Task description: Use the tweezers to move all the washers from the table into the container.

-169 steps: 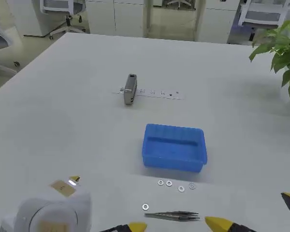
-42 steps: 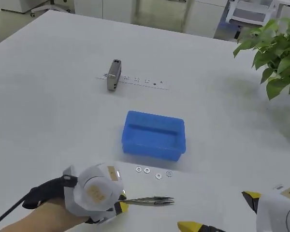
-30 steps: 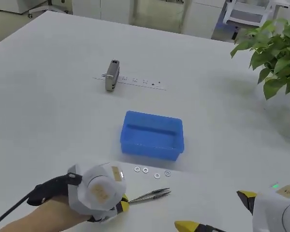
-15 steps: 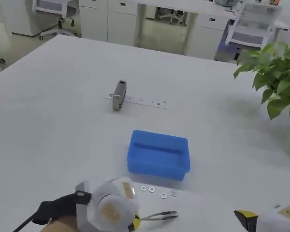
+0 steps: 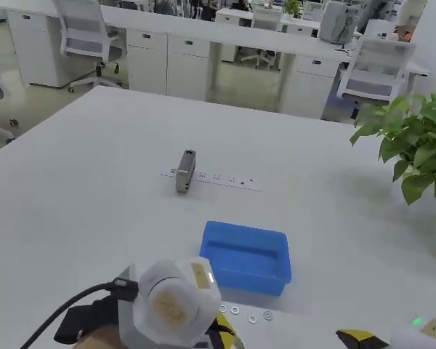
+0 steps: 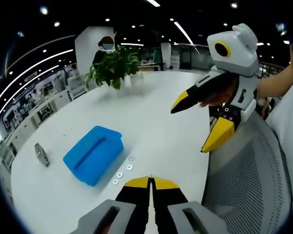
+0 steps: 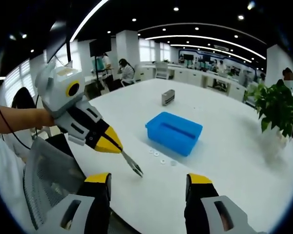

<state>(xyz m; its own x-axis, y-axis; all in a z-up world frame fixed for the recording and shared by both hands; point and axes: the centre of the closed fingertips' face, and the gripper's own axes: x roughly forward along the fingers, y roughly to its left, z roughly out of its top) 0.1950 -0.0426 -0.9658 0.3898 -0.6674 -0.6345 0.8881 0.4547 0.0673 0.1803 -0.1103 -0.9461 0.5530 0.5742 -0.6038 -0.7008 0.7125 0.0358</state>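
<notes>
Steel tweezers point(image 7: 132, 166) are clamped in the closed left gripper point(image 7: 116, 145), right gripper point(image 7: 149, 179) gapes empty, small round metal washers point(image 7: 161, 157) lie on the white table point(image 5: 94, 182) just before the blue plastic container point(image 7: 175, 131): it should approach low, straddling one washer's rim.

we see bare table point(image 5: 80, 189) on every side of the blue box point(image 5: 245, 258). the washers point(image 5: 252, 318) lie just before its near wall, open from the front. the left gripper point(image 7: 117, 146), clamped on tweezers point(image 7: 132, 164), hangs near them. a plant point(image 5: 414, 145) crowds the far right.
</notes>
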